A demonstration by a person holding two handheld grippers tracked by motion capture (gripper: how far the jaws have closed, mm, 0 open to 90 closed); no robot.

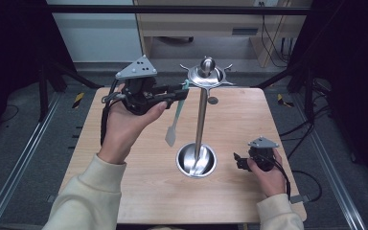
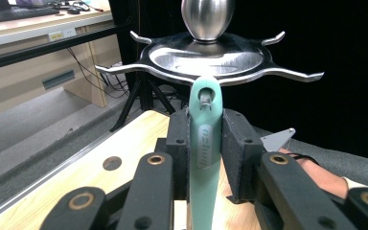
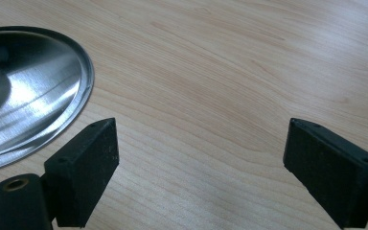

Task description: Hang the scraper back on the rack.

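A steel utensil stand rises mid-table, with a round base point(image 1: 196, 160), a thin pole point(image 1: 201, 120) and a hooked top disc point(image 1: 207, 75). My left gripper point(image 1: 184, 92) is held up beside the disc and is shut on the handle of a pale green spatula point(image 1: 173, 125), whose blade hangs down left of the pole. In the left gripper view the spatula handle point(image 2: 204, 143) stands clamped between the jaws, its top end just under a hook of the top disc point(image 2: 206, 60). My right gripper point(image 1: 237, 160) rests low, right of the base, open. Its jaws stand wide apart over bare wood beside the base point(image 3: 28, 96).
The wooden table point(image 1: 139, 191) has free room at the front and left. A small round hole point(image 1: 212, 100) sits near its far edge. Metal rails run along the floor on both sides, and a wooden desk stands behind the table.
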